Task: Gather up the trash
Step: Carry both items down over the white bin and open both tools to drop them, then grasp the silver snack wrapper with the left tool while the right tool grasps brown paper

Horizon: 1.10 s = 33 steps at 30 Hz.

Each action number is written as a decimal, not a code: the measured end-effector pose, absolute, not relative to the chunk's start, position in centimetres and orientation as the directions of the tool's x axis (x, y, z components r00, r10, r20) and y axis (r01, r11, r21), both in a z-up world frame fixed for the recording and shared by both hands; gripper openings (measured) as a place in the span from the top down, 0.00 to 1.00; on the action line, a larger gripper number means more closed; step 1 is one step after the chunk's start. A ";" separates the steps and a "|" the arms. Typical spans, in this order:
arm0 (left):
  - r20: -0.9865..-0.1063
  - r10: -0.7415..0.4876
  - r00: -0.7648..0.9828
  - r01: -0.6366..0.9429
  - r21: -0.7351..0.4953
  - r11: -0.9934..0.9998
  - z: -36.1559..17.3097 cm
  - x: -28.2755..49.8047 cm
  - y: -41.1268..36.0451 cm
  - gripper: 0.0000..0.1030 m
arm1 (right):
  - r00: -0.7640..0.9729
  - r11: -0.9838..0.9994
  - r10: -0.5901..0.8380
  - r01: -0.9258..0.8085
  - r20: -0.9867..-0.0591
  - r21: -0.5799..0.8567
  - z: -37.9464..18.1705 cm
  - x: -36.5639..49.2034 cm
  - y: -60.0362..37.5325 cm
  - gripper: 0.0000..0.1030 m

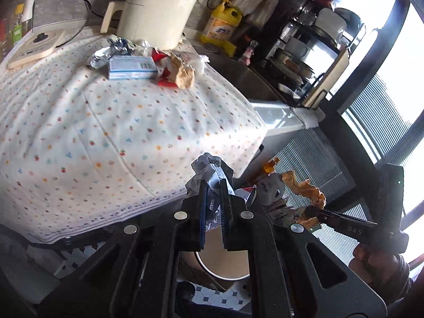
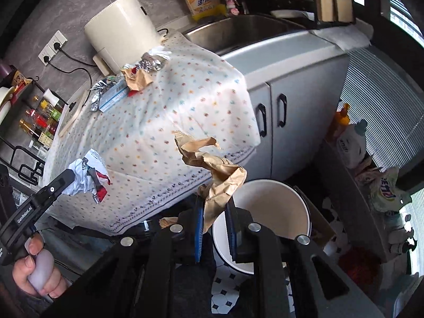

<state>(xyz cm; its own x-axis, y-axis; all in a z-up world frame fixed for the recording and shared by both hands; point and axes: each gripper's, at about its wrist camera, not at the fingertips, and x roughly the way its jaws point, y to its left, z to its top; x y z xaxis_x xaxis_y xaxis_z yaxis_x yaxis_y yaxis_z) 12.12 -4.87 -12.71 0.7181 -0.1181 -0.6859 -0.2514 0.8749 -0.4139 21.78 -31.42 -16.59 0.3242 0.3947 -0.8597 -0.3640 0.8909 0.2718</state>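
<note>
Right wrist view: our right gripper (image 2: 214, 212), slightly parted, loosely pinches brown paper (image 2: 212, 169) above bin (image 2: 299, 198); left gripper (image 1: 213, 198) clamps wrapper (image 1: 206, 172) beside it. Early release risks missing.

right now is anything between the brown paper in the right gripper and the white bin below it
Nothing visible is. The crumpled brown paper hangs from the right gripper just above the near rim of the white bin, whose mouth is open with nothing across it. The tablecloth edge lies off to the left.
</note>
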 end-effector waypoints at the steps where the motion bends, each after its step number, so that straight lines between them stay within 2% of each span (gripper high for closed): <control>1: -0.692 -0.133 0.709 -0.240 -0.414 0.878 -13.2 12.4 -5.7 0.91 | 0.308 0.892 0.397 -0.351 -0.865 0.284 -17.3 21.6 -32.1 0.83; 3: -0.703 -0.162 0.692 -0.214 -0.414 0.885 -13.9 13.0 -7.3 0.91 | 0.300 0.899 0.393 -0.324 -0.870 0.294 -18.6 21.3 -33.4 0.82; 6: -0.722 -0.195 0.664 -0.175 -0.404 0.898 -14.9 14.0 -9.0 0.91 | 0.297 0.897 0.389 -0.336 -0.872 0.286 -20.5 21.1 -34.1 0.74; 8: -0.738 -0.216 0.640 -0.158 -0.401 0.903 -15.6 14.7 -9.7 0.91 | 0.263 0.904 0.370 -0.322 -0.891 0.281 -22.3 21.6 -34.4 0.39; 9: -0.744 -0.225 0.630 -0.144 -0.396 0.907 -15.9 15.1 -10.1 0.91 | 0.260 0.912 0.364 -0.296 -0.894 0.285 -22.8 21.8 -34.8 0.36; 19: -0.771 -0.325 0.548 -0.022 -0.402 0.915 -17.4 19.1 -14.2 0.90 | 0.359 0.942 0.332 -0.175 -0.872 0.287 -20.0 21.2 -40.0 0.37; 20: -0.770 -0.341 0.539 -0.003 -0.407 0.914 -17.5 19.5 -14.9 0.85 | 0.371 0.944 0.327 -0.164 -0.869 0.286 -19.6 21.2 -40.4 0.36; 21: -0.769 -0.361 0.527 0.018 -0.414 0.910 -17.5 20.0 -15.4 0.66 | 0.381 0.946 0.323 -0.153 -0.866 0.286 -19.3 21.3 -40.8 0.36; 22: -0.768 -0.367 0.524 0.028 -0.415 0.909 -17.4 20.3 -15.8 0.52 | 0.391 0.948 0.318 -0.143 -0.864 0.285 -18.9 21.3 -41.1 0.35; 23: -0.760 -0.366 0.537 0.033 -0.414 0.910 -17.1 20.5 -15.9 0.32 | 0.398 0.950 0.313 -0.136 -0.862 0.282 -18.6 21.3 -41.4 0.35; 24: -0.749 -0.360 0.556 0.034 -0.412 0.910 -16.7 20.5 -15.9 0.27 | 0.405 0.951 0.309 -0.133 -0.861 0.279 -18.3 21.4 -41.6 0.35; 27: -0.741 -0.346 0.576 0.021 -0.409 0.912 -15.7 21.2 -15.3 0.23 | 0.423 0.952 0.305 -0.133 -0.853 0.275 -17.1 21.4 -41.7 0.33; 33: -0.707 -0.275 0.652 -0.028 -0.384 0.923 -12.6 20.7 -11.5 0.09 | 0.470 0.950 0.313 -0.164 -0.825 0.267 -14.5 22.4 -39.5 0.20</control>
<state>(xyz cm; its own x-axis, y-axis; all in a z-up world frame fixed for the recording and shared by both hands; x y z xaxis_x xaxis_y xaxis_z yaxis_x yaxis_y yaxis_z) 20.67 -11.48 -12.59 0.6516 -0.2751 -0.7069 -0.0276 0.9227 -0.3845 22.45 -39.49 -14.54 0.4703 0.3135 -0.8250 -0.1643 0.9495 0.2672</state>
